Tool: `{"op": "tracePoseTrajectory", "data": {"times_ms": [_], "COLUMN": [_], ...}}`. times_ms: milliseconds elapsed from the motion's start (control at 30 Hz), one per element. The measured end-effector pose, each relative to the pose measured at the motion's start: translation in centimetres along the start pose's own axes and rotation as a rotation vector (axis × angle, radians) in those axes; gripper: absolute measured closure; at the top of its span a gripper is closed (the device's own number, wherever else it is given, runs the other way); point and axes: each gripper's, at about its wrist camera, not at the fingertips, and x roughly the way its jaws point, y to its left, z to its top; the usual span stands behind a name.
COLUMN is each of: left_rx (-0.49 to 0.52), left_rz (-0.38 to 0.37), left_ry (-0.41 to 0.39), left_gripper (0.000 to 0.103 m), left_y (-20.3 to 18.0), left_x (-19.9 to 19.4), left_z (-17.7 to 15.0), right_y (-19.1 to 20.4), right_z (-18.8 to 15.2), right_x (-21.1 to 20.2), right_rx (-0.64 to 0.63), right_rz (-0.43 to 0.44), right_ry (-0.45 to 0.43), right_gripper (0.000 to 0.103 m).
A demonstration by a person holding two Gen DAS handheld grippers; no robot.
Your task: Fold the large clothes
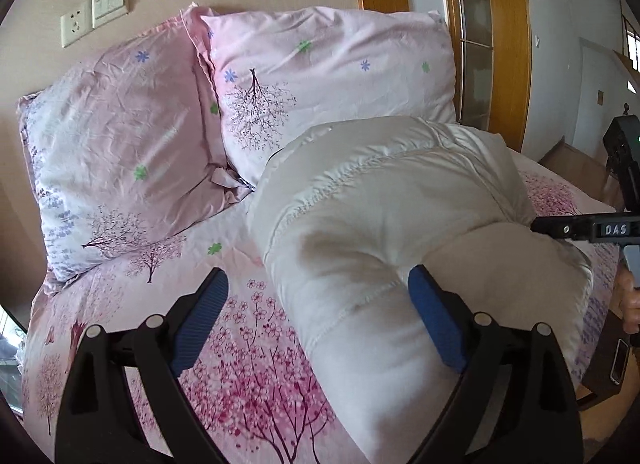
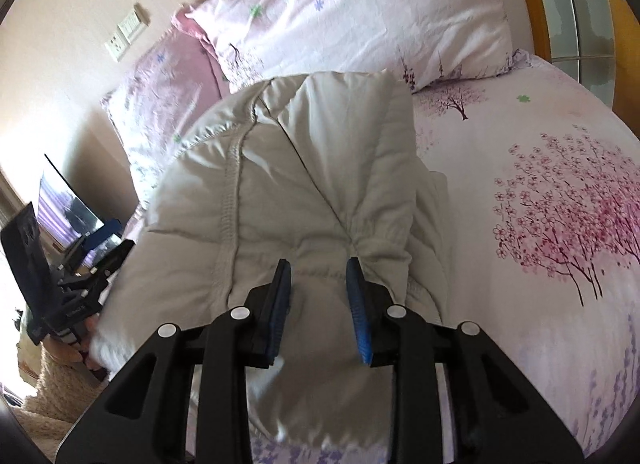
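A puffy white padded jacket (image 1: 380, 232) lies folded in a bundle on the pink floral bed sheet (image 1: 248, 364). My left gripper (image 1: 316, 296) is open wide, its jaws standing either side of the jacket's near fold, the right pad against the fabric. In the right wrist view the jacket (image 2: 304, 168) fills the middle. My right gripper (image 2: 318, 284) is partly open with the jacket's bunched fabric between its blue pads, the fabric pinched into wrinkles at the right pad. The right gripper also shows in the left wrist view (image 1: 588, 229) at the jacket's right edge.
Two pink floral pillows (image 1: 132, 156) (image 1: 332, 76) lean against the wall at the bed's head. A wooden door frame (image 1: 508, 44) stands right of the bed. The left gripper shows at the left in the right wrist view (image 2: 80, 284). Bare floral sheet (image 2: 540, 224) lies right of the jacket.
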Motion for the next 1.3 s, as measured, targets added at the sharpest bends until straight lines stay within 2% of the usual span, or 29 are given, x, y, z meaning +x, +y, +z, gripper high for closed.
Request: {"op": "tracePoseTrajectory", "data": {"times_ms": [200,533,800,867,933,1000,1033,1067,1100,1200,1300], "left_rx": [-0.017,-0.071,-0.133,-0.154,-0.22,-0.346,-0.384,-0.431,-0.473,-0.569,-0.625], "left_rz": [0.01,-0.037,-0.075,-0.097,-0.149,-0.22,-0.235,-0.256,-0.28,-0.388,-0.45], "left_ry": [0.009,0.034,0.042,0.035,0.033,0.034,0.038,0.05,0.065,0.106,0.131], "left_gripper": [0.008,0.007,0.007,0.007,0.007,0.007,0.007,0.007,0.007,0.007,0.006], "left_y": [-0.2,0.0,0.3,0.9,2.3,4.9,5.8,6.9,7.9,9.8,10.5], "left_x": [0.3,1.6,2.6,2.2,1.7,1.7,1.8,2.2,2.7,4.0,5.1], "left_z": [-0.8,-1.4,-1.9,-1.6,-1.4,-1.3,-1.4,-1.4,-1.5,-1.7,-1.9], "right_y": [-0.1,-1.8,-2.7,-2.6,-2.2,-1.8,-1.9,-2.0,-2.3,-3.5,-4.7], "right_z": [-1.0,-2.8,-2.7,-2.4,-1.8,-0.9,-0.3,0.1,0.6,2.2,3.6], "right_x": [0.2,2.1,2.6,2.3,1.5,0.3,-0.5,-0.9,-1.4,-1.7,-0.6], "right_rx": [-0.018,0.035,0.092,0.103,0.104,0.106,0.125,0.14,0.152,0.193,0.238], "right_rz": [-0.014,0.025,0.068,0.059,0.034,0.035,0.062,0.069,0.073,0.084,0.089], "right_ry": [0.007,0.005,0.023,0.041,0.059,0.056,0.035,0.016,-0.003,-0.002,0.038], "right_gripper": [0.072,0.073,0.073,0.073,0.071,0.06,0.04,0.016,0.01,0.006,0.006]}}
